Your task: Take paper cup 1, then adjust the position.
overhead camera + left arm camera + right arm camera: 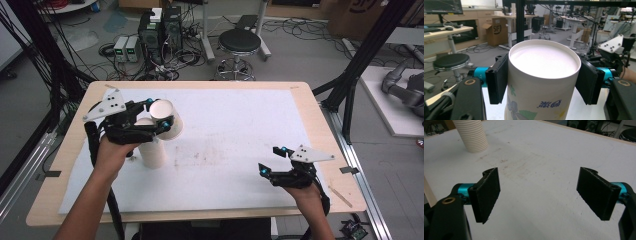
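Two grippers noted from above: left gripper (156,114) clamps a paper cup (167,119) above the cup stack (151,150). Left gripper view: both pads press the cup's sides. Right gripper view: right gripper (539,192) stands wide open, nothing between its jaws, stack far ahead-left.

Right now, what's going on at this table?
A person works at a white-topped table with a two-jaw gripper in each hand. The left gripper is shut on a paper cup with a blue flower print, its jaws pressing on both sides just under the rim; the cup is held above a stack of ribbed white cups standing on the table. The right gripper hovers near the table's right side, jaws open with nothing between them.
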A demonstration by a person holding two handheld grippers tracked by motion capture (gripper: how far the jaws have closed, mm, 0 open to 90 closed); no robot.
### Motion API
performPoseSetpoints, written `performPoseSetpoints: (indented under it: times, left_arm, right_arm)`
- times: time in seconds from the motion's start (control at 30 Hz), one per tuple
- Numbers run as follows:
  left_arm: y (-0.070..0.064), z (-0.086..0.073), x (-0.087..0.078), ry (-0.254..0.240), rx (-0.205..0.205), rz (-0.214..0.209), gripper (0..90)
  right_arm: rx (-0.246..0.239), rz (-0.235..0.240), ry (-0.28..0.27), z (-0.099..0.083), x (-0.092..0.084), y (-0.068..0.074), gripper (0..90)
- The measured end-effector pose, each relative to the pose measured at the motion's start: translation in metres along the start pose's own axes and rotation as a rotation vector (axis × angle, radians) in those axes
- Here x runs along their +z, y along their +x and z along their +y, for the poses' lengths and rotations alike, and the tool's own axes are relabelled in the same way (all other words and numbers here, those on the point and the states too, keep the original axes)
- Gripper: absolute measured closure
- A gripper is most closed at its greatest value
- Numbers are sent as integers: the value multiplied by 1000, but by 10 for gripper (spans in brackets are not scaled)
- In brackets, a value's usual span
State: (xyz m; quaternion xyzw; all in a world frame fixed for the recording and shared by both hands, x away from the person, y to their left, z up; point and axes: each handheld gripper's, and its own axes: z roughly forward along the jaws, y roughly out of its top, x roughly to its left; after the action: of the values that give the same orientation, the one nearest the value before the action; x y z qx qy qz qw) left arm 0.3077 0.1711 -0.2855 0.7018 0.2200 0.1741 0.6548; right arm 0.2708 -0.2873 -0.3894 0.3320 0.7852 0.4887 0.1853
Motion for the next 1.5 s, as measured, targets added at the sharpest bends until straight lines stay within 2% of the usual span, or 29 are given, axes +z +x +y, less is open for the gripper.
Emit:
performPoseSetpoints:
  times: [0.17,0.23,0.3,0.33,0.5,0.67,0.9,1.13,1.4,1.5]
  left_arm:
    - [-5,-4,11,13,-1,-31,339]
    - [-10,-8,19,24,-2,-52,339]
    - [-11,-10,22,30,-1,-59,339]
    - [-13,-12,25,35,-4,-67,339]
    - [-25,-26,46,78,-5,-99,339]
    - [-31,-35,57,86,-7,-115,338]
    - [-31,-47,65,100,-19,-120,338]
    - [-30,-54,71,111,-25,-125,338]
    - [-33,-63,76,119,-25,-144,336]
    - [-33,-66,77,119,-32,-156,336]
  right_arm:
    - [-11,21,9,8,7,1,193]
    - [-16,57,17,16,13,2,192]
    - [-9,68,20,18,15,2,192]
    - [-10,93,26,22,20,2,192]
    - [-34,120,27,28,30,6,192]
    - [-57,141,14,32,36,9,193]
    - [-74,178,22,36,45,11,193]
    - [-82,196,28,29,48,16,193]
    - [-93,219,33,28,49,20,194]
    - [-106,250,40,28,53,25,194]
